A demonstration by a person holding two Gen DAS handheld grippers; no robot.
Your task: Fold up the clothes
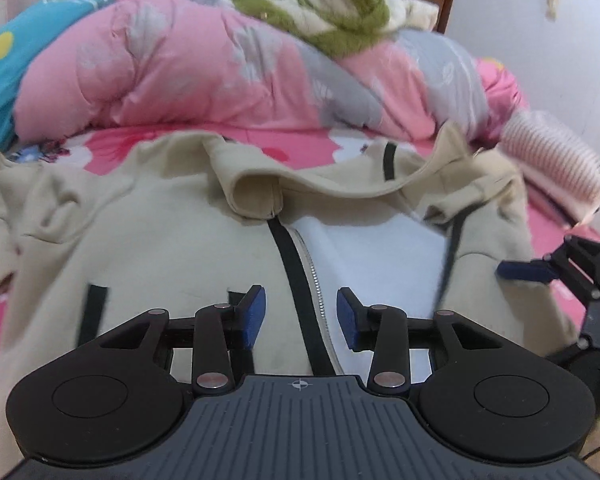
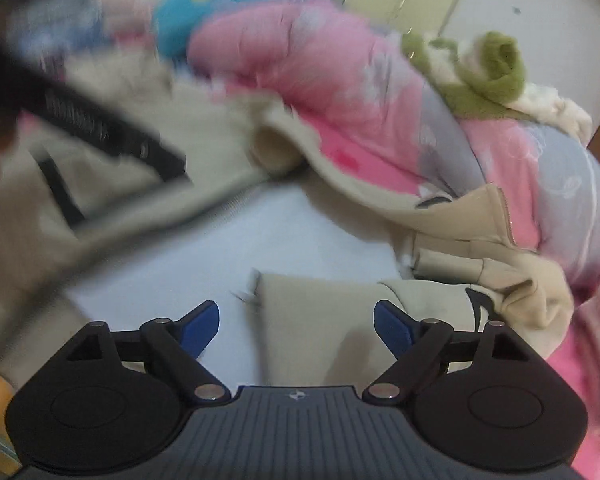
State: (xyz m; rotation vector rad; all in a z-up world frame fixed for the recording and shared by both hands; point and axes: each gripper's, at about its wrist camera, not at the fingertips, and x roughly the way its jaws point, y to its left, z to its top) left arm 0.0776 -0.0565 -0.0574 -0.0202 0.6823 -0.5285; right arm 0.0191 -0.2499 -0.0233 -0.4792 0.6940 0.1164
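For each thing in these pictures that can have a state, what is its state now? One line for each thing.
Jacket: spread on the bed, unzipped, right front turned back, white lining showing.
Hood: bunched at the collar.
Quilt: heaped behind the jacket.
Green and white garment: crumpled on top of the quilt.
Left claw: open over the zipper, holding nothing.
Right claw: open wide, holding nothing.

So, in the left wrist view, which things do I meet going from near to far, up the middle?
left gripper → beige zip jacket → pink flowered sheet → pink quilt → green and white fluffy garment
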